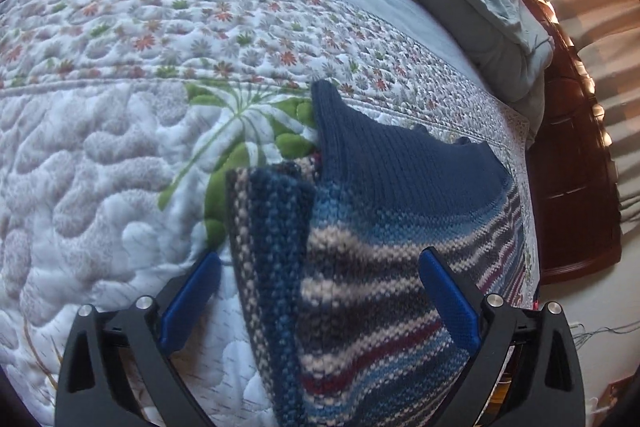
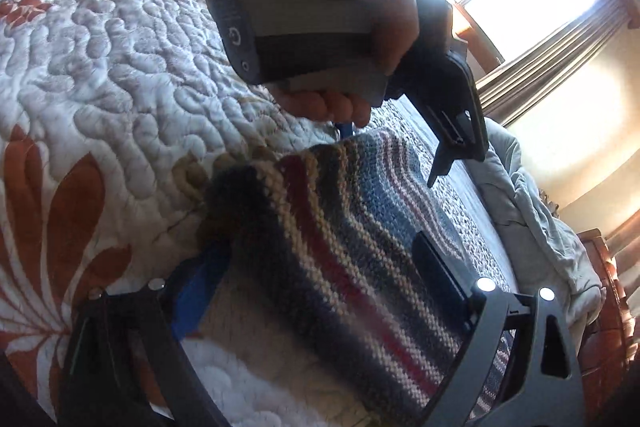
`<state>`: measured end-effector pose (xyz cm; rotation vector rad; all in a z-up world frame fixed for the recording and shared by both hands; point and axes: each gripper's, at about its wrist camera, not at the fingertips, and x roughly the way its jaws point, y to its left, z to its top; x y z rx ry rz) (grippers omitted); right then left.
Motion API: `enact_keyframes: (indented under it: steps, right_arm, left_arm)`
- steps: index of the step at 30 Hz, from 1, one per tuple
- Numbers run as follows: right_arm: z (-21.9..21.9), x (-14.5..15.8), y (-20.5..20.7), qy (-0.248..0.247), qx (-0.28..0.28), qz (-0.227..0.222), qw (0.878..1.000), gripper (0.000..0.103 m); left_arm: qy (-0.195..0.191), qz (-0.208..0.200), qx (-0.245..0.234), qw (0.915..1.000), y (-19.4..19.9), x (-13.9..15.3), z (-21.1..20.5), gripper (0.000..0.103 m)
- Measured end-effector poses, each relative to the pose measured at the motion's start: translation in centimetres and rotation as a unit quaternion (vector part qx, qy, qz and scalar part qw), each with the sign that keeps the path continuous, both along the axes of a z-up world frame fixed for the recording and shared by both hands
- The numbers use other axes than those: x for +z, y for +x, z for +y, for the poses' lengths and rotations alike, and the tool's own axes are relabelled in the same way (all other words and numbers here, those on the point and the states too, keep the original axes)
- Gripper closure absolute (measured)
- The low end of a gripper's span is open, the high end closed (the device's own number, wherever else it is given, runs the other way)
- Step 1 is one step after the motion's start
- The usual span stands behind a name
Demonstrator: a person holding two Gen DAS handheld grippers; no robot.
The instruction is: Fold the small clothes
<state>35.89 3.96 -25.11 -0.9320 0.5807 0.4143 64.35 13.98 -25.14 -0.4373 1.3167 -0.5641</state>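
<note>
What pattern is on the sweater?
Sweater: horizontal stripes in blue, cream, navy and dark red, with a solid blue ribbed collar. Best in the left wrist view.

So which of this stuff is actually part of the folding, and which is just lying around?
Part of the job:
striped knit sweater
left hand-held gripper, open
right hand-held gripper, open
quilted bedspread, the work surface

Just lying about:
crumpled grey-blue blanket
wooden footboard
curtains
</note>
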Motion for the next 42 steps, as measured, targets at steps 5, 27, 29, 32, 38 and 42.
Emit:
enact_keyframes:
  steps: [5,27,29,32,38,42]
  right_arm:
    - [0.5,-0.1,1.5,0.006,-0.012,-0.005,1.000,0.012]
    - [1.3,-0.2,7.2,0.040,-0.030,0.000,0.999,0.042]
    - [1.4,-0.4,7.4,0.041,-0.033,0.006,0.999,0.054]
    - [0.8,0.0,7.4,0.053,-0.033,0.009,0.998,0.068]
    - [-1.4,3.1,7.4,0.103,-0.046,0.022,0.993,0.075]
    - [-4.1,7.1,7.2,0.148,-0.066,0.019,0.987,0.076]
  left_arm:
    - [0.017,-0.005,-0.006,0.9998,0.2,0.2,-0.7,0.004]
    - [-0.002,-0.005,-0.008,1.0000,0.7,0.1,0.1,0.076]
    - [0.002,-0.014,-0.004,0.9999,0.6,0.3,-0.1,0.079]
    - [0.015,-0.015,0.000,0.9998,0.6,0.7,-0.4,0.081]
    - [0.058,-0.017,0.004,0.9982,0.3,3.4,-1.7,0.082]
    - [0.088,-0.026,0.007,0.9958,-0.1,6.8,-3.3,0.082]
